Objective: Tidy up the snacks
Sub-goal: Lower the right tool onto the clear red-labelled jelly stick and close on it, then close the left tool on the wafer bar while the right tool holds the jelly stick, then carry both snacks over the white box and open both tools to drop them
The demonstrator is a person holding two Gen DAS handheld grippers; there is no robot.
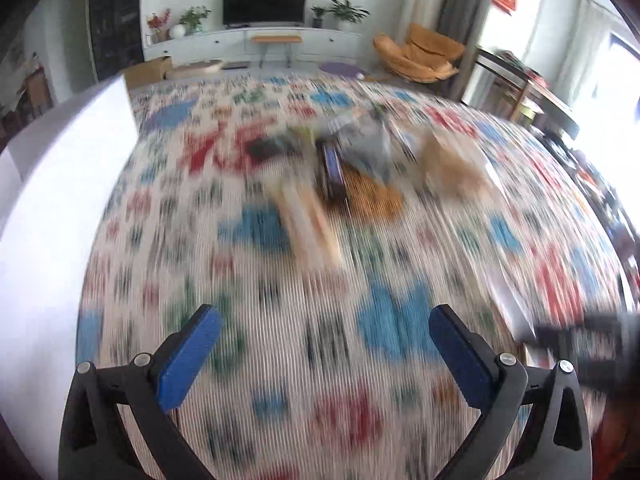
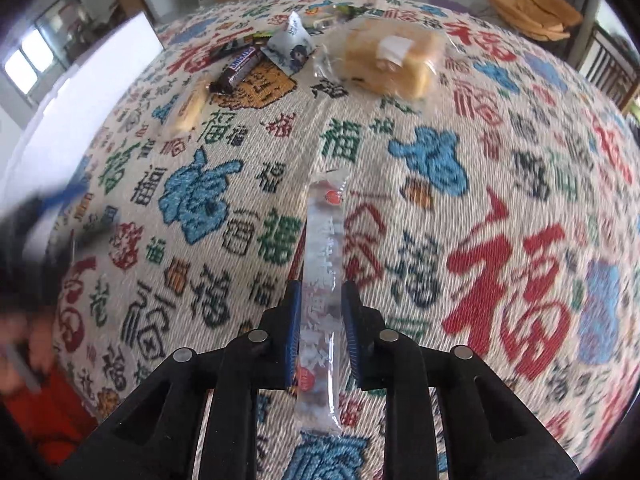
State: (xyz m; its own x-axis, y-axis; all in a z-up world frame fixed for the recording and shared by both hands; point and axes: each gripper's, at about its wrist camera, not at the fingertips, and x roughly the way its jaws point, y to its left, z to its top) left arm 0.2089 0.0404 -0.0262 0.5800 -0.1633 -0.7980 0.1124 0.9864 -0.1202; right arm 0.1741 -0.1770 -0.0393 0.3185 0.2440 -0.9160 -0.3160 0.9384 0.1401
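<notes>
1. One long, narrow snack stick point(image 2: 322, 280) in a clear wrapper with a small red mark near its far end sits between the blue pads of the right gripper point(image 2: 320, 292). The jaws are drawn in close and clamped on the wrapper's sides, roughly at its middle. The stick points away from the camera, over the cloth.
2. The left gripper point(image 1: 326, 322) has its jaws spread wide apart with nothing between the blue pads. Its view is heavily blurred.
3. Under both grippers lies a woven tablecloth point(image 2: 480, 208), cream-coloured and covered in red, blue, green and black Chinese characters.
4. Farther along the cloth, well apart from the held stick, a cluster of snacks lies near the far edge: a dark brown Snickers bar point(image 2: 236, 68), a pale wrapped biscuit pack point(image 2: 188, 108) just to its left, a grey pyramid-shaped packet point(image 2: 292, 46) with a cartoon figure to its right, and a loaf of sliced bread point(image 2: 390, 62) in a clear bag farther right.
5. More small wrapped sweets lie behind these; they are too small to identify.
6. A flat white panel point(image 1: 56, 200) stands along the left side of the table.
7. Beyond the table, the left view shows a dark television point(image 1: 265, 4) on a pale low cabinet, potted plants beside it, and an orange-brown lounge chair point(image 1: 424, 54) to the right.
</notes>
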